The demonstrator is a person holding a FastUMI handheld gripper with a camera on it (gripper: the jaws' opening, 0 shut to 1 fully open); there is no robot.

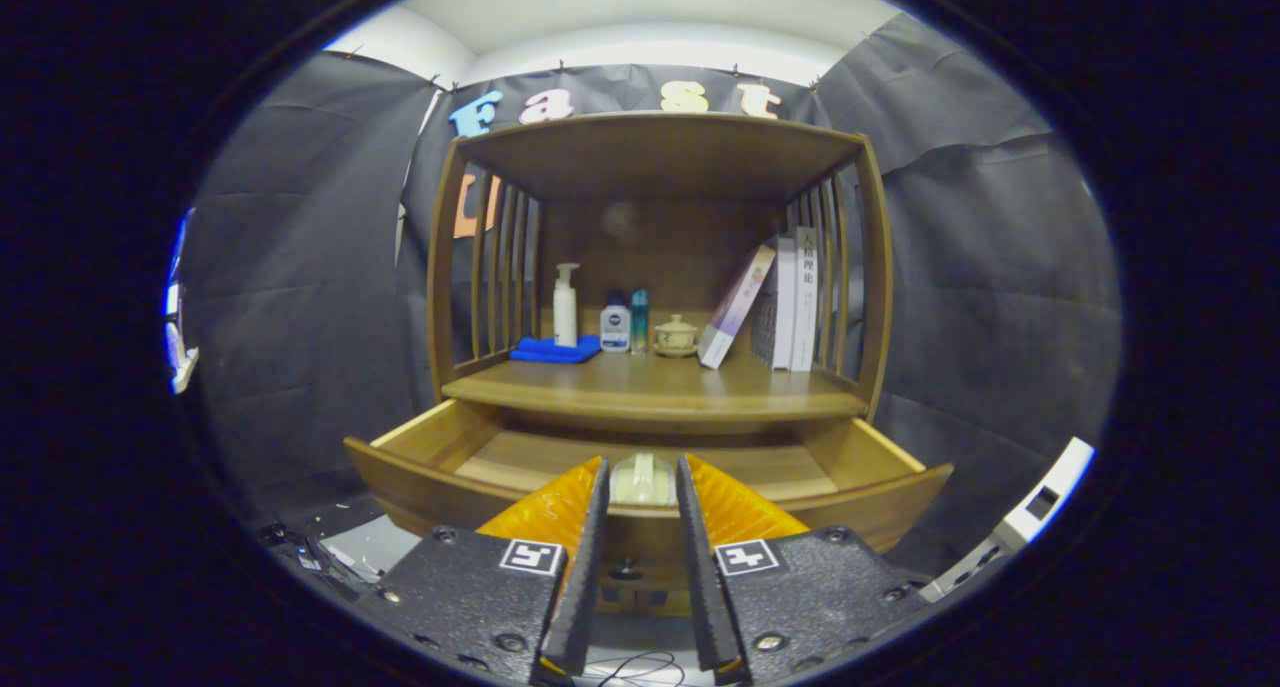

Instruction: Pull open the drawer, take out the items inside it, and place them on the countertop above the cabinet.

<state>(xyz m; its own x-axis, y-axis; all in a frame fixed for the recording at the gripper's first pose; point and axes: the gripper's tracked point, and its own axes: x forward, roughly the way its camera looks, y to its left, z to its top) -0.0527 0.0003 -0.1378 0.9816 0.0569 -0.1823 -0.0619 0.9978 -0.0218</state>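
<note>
Two fingers (598, 487) of hand-held gripper (642, 479) clamping pale rounded item (642, 479), wooden drawer (420, 472) open

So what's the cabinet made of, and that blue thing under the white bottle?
The cabinet looks like brown wood with a smooth, slightly shiny finish; grain lines show on its open drawer. The blue thing looks like soft folded cloth, matte with rounded edges. The gripper holds a pale item between its fingers.

Wooden countertop (650, 392), blue cloth (555, 350), bottles (615, 327), books (790, 302)
</note>
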